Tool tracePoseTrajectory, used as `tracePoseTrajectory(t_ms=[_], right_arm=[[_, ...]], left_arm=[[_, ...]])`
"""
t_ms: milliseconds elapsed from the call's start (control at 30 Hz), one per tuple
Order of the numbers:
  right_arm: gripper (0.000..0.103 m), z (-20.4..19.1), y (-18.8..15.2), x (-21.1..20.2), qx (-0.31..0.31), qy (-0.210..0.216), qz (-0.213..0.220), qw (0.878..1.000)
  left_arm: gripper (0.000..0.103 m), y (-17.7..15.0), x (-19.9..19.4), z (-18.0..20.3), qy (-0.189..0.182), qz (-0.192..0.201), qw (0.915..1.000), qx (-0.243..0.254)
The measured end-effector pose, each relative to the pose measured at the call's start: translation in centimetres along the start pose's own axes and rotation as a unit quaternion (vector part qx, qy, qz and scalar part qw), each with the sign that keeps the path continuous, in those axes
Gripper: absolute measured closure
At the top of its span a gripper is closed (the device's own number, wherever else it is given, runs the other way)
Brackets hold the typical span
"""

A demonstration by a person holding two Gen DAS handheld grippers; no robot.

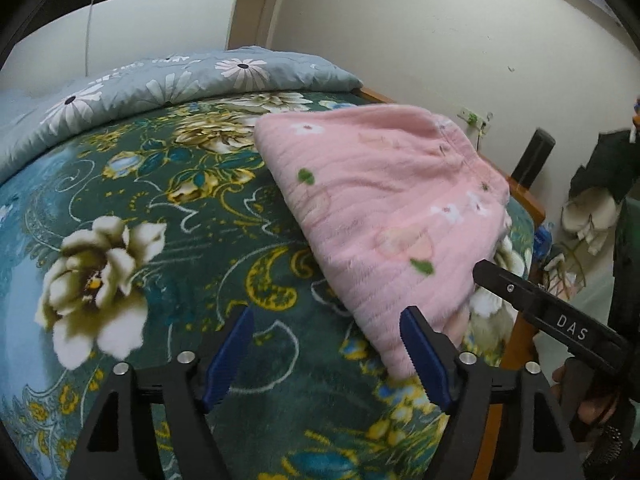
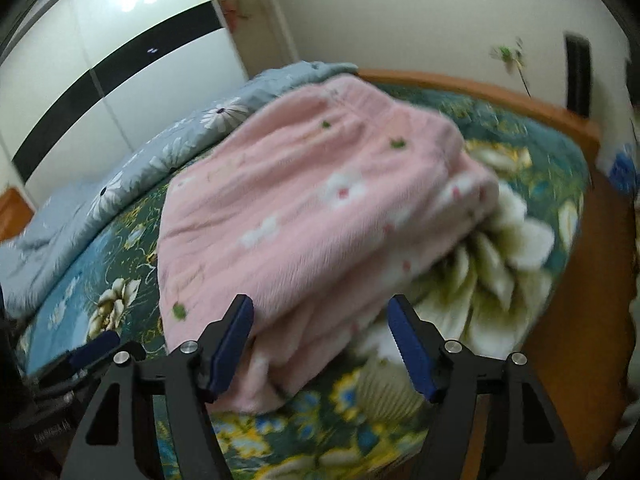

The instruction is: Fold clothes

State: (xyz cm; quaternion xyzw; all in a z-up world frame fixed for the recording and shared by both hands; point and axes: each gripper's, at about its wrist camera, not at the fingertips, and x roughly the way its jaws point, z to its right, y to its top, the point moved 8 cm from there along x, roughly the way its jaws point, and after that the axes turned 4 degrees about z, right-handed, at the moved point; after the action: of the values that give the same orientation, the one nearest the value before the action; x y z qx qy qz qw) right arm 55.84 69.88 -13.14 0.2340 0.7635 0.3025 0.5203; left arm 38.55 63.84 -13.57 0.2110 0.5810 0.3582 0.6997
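A pink fleece garment [image 1: 376,200] with small flower and leaf prints lies folded on the green floral bedspread [image 1: 160,208]. My left gripper [image 1: 328,354] is open and empty, just short of the garment's near corner, its right finger beside the edge. The right gripper shows in the left wrist view [image 1: 492,276] at the garment's right edge. In the right wrist view my right gripper [image 2: 322,340] is open and empty, with the folded garment [image 2: 304,208] directly ahead between its blue pads [image 2: 236,336]. The left gripper's blue pad [image 2: 94,346] shows at the lower left.
A grey daisy-print quilt [image 1: 132,92] is bunched at the far side of the bed. The wooden bed frame [image 2: 572,280] runs along the right edge. A wardrobe [image 2: 100,72] stands behind. Dark clothing and clutter [image 1: 600,184] sit beyond the bed's right side.
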Motion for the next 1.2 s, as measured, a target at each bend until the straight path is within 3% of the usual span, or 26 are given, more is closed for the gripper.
tracePoseTrajectory(t_ms=[67,233,633,767,1200], right_arm=[[0.021,0.0,-0.8,-0.1,0.011,-0.007,-0.003,1.000],[0.020,0.2,-1.9,-1.6,0.036,-0.032,0.014,0.999],[0.020,-0.6,-3.8,-3.9,0.015,-0.086,0.014,0.996],[0.019,-1.3,-4.3,-4.0,0.006,-0.092,0.010,0.996],[0.019,-3.4,-5.9,-4.2,-0.021,-0.114,-0.003,0.993]], left_arm=[[0.018,-0.2,-0.1,0.1,0.000,-0.003,0.9999,0.014],[0.000,-0.2,-0.6,0.7,-0.011,0.009,0.9995,0.028],[0.000,-0.6,-1.7,0.9,-0.008,0.022,0.9981,0.056],[0.000,-0.6,-2.5,0.4,0.006,0.037,0.9974,0.062],[0.000,-2.5,-3.7,-2.0,0.037,0.030,0.9974,0.053]])
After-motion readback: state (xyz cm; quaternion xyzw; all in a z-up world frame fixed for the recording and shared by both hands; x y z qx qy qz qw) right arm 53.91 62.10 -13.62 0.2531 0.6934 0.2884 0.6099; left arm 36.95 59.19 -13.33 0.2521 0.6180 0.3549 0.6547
